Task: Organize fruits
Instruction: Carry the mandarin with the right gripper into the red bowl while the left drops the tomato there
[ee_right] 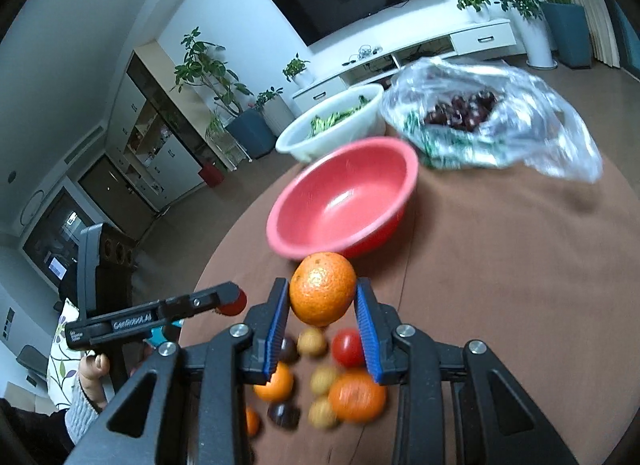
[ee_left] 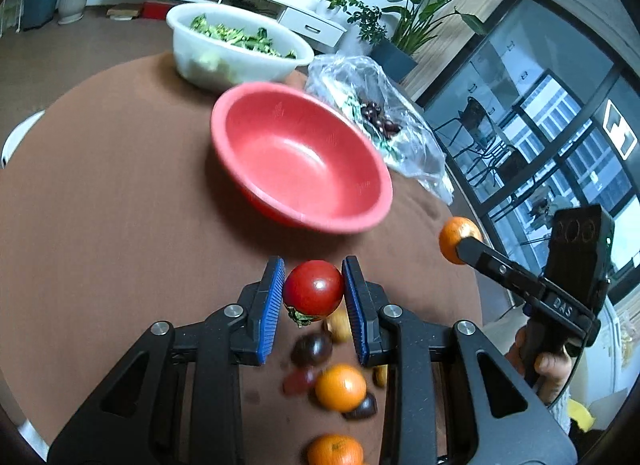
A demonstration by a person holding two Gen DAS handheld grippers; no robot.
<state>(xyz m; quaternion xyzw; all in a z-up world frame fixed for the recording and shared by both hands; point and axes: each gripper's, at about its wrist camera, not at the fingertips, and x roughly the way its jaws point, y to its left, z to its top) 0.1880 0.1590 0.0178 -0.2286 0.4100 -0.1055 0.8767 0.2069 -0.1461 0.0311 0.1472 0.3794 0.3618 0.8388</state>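
In the left wrist view, the left hand-held gripper (ee_left: 314, 291) sits low in the centre of the frame, its blue pads pressed against a red tomato (ee_left: 314, 288) held clear above the brown surface (ee_left: 100, 205). The red bowl (ee_left: 300, 163) lies just above it in the frame and holds nothing. At the right edge the right hand-held gripper (ee_left: 460, 245) carries a mandarin (ee_left: 456, 239). Loose fruit, among them another mandarin (ee_left: 340, 387) and a dark plum (ee_left: 312, 349), lies at the bottom. In the right wrist view, the right hand-held gripper (ee_right: 323, 297) clamps the mandarin (ee_right: 323, 289) just below the red bowl (ee_right: 344, 197); a pile of small fruit (ee_right: 324, 381) lies under it. Sorting seems barely begun: two pieces are lifted, none placed, and most remains.
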